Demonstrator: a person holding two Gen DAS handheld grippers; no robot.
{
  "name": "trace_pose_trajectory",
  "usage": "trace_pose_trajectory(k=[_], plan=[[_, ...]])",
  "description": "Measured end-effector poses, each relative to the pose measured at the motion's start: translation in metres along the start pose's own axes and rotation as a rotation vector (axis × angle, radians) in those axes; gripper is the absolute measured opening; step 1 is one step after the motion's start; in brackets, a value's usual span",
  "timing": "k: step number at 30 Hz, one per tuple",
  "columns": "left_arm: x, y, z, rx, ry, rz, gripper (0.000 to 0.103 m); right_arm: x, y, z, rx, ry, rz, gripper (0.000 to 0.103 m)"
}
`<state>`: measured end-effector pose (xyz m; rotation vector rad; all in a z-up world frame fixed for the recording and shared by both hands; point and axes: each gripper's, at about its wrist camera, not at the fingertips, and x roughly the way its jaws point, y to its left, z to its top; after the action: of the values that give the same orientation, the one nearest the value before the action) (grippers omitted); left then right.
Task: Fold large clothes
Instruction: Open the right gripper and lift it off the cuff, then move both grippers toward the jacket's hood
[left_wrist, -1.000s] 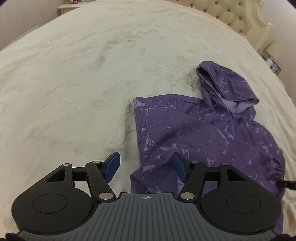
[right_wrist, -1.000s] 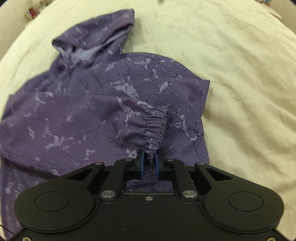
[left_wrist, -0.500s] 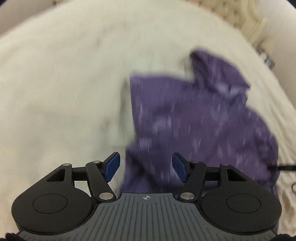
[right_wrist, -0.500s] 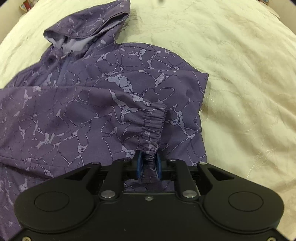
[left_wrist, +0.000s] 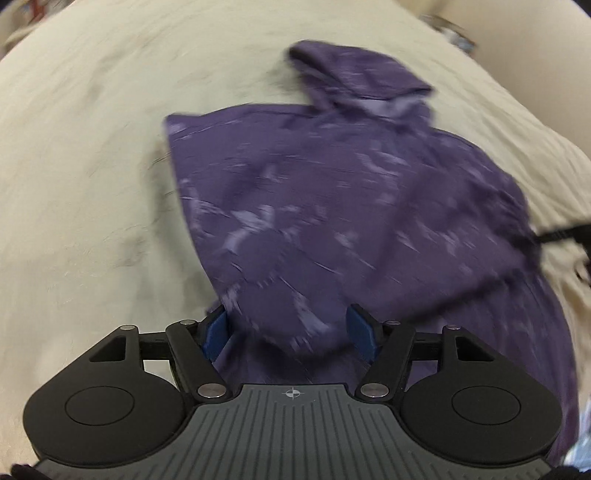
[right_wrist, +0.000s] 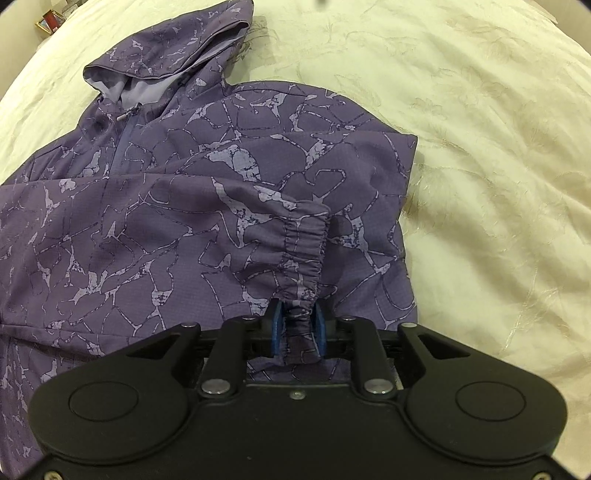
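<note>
A purple patterned hooded jacket (right_wrist: 155, 229) lies on the cream bedspread (right_wrist: 498, 166), hood (right_wrist: 166, 48) towards the far side. One sleeve is folded across its front and ends in an elastic cuff (right_wrist: 303, 243). My right gripper (right_wrist: 297, 326) stands over that cuff. Its jaws are opening, and the cuff's end sits loosely between the blue pads (right_wrist: 276, 328). In the blurred left wrist view the jacket (left_wrist: 351, 206) fills the middle. My left gripper (left_wrist: 290, 330) hangs open over the jacket's near left edge, with fabric below the gap and no grip on it.
The bedspread (left_wrist: 81, 184) stretches wide to the left of the jacket. A black strap (left_wrist: 561, 234) shows at the right edge of the left wrist view. Small framed items (right_wrist: 50, 20) stand beyond the bed's far left corner.
My right gripper's pads have parted from a tight pinch on the cuff. My left gripper has swung right and rolled, so it now sits over the jacket's edge instead of bare bedspread.
</note>
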<state>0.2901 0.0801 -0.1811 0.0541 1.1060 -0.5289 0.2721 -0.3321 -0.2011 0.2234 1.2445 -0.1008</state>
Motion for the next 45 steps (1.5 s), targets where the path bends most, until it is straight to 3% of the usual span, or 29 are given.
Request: trace_pose_trajectory(k=[5,8,11,14,17,18,20,22,26,28,32,35,38,45], plan=[[-0.016,-0.005,-0.015,0.006,0.051,-0.008,0.064,-0.001,-0.001,-0.001,-0.002,-0.003,0.008,0.030],[-0.039,-0.011,-0.006,-0.009,-0.041,0.050,0.064,-0.009,-0.003,-0.001,0.006,-0.016,0.017,0.031],[-0.051,-0.023,0.016,-0.020,-0.141,0.092,0.065,-0.025,0.000,-0.002,-0.009,-0.069,-0.029,0.048],[-0.035,-0.032,0.043,-0.047,-0.150,0.104,0.065,-0.044,0.007,-0.002,-0.041,-0.172,-0.104,0.057],[-0.007,-0.038,0.061,-0.091,-0.128,0.096,0.065,-0.057,0.013,0.001,-0.037,-0.252,-0.068,0.059],[0.002,-0.038,0.063,-0.102,-0.125,0.085,0.065,-0.059,0.016,0.002,-0.046,-0.266,-0.039,0.063],[0.022,-0.038,0.069,-0.116,-0.105,0.095,0.066,-0.055,0.023,0.004,-0.080,-0.248,0.052,0.072],[0.033,-0.032,0.066,-0.120,-0.079,0.125,0.066,-0.042,0.029,0.004,-0.113,-0.207,0.098,0.072],[0.052,-0.015,0.056,-0.108,-0.013,0.236,0.066,-0.006,0.020,0.000,-0.117,-0.104,0.021,0.072],[0.051,-0.002,0.054,-0.149,0.007,0.228,0.070,0.003,0.006,0.002,-0.061,-0.066,-0.008,0.071],[0.023,0.006,0.066,-0.198,-0.005,0.203,0.069,-0.013,-0.004,0.011,-0.034,-0.082,0.040,0.071],[-0.008,0.005,0.088,-0.220,-0.074,0.143,0.070,-0.037,-0.004,0.026,-0.044,-0.145,0.121,0.072],[-0.014,0.000,0.122,-0.178,-0.119,0.126,0.071,-0.045,0.001,0.053,-0.078,-0.195,0.165,0.072],[0.051,-0.021,0.206,-0.029,-0.142,0.164,0.071,-0.012,0.021,0.130,-0.150,-0.257,0.143,0.072]])
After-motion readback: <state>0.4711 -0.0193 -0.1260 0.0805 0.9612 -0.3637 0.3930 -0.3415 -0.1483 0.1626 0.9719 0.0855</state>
